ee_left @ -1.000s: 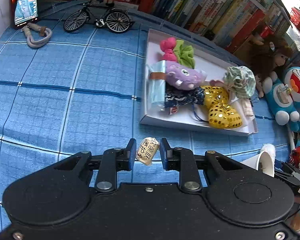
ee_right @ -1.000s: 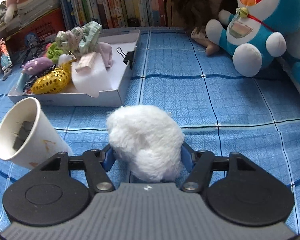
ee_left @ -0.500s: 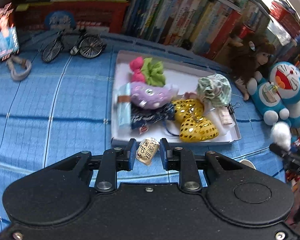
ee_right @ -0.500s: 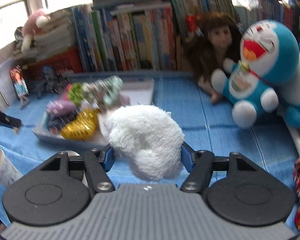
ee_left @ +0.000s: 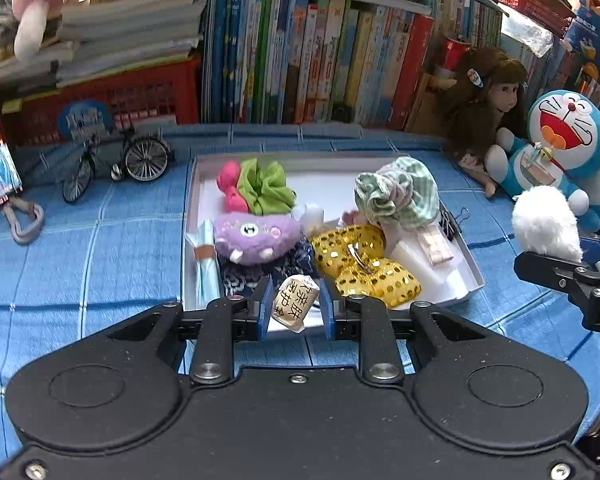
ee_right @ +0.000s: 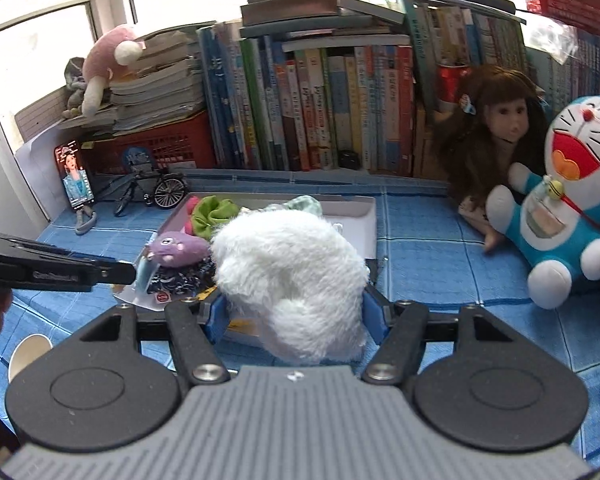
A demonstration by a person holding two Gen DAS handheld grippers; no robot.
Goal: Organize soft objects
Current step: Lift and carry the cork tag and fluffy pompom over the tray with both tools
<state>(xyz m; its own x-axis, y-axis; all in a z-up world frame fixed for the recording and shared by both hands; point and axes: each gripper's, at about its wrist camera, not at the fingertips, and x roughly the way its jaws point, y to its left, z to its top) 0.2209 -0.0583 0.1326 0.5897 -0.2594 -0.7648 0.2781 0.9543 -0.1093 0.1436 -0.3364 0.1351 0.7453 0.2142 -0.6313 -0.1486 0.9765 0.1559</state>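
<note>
Blue checked cloth (ee_left: 100, 248) under everything; white tray (ee_left: 324, 188) mid-table, already crowded with soft items: purple plush (ee_left: 256, 236), green scrunchie (ee_left: 266, 188), gold sequin bow (ee_left: 364, 260). Evidently the collection spot, so both loads aimed at it. Right gripper (ee_right: 292, 312) clamped about half-wide on white fluffy pompom (ee_right: 288, 276), fur squeezed between blue pads and bulging forward past the tips, held off the cloth, tray beyond. Left gripper (ee_left: 296, 306) closed tight on small printed pouch (ee_left: 295, 303), pinched between the pads, tilted, over tray's near edge.
</note>
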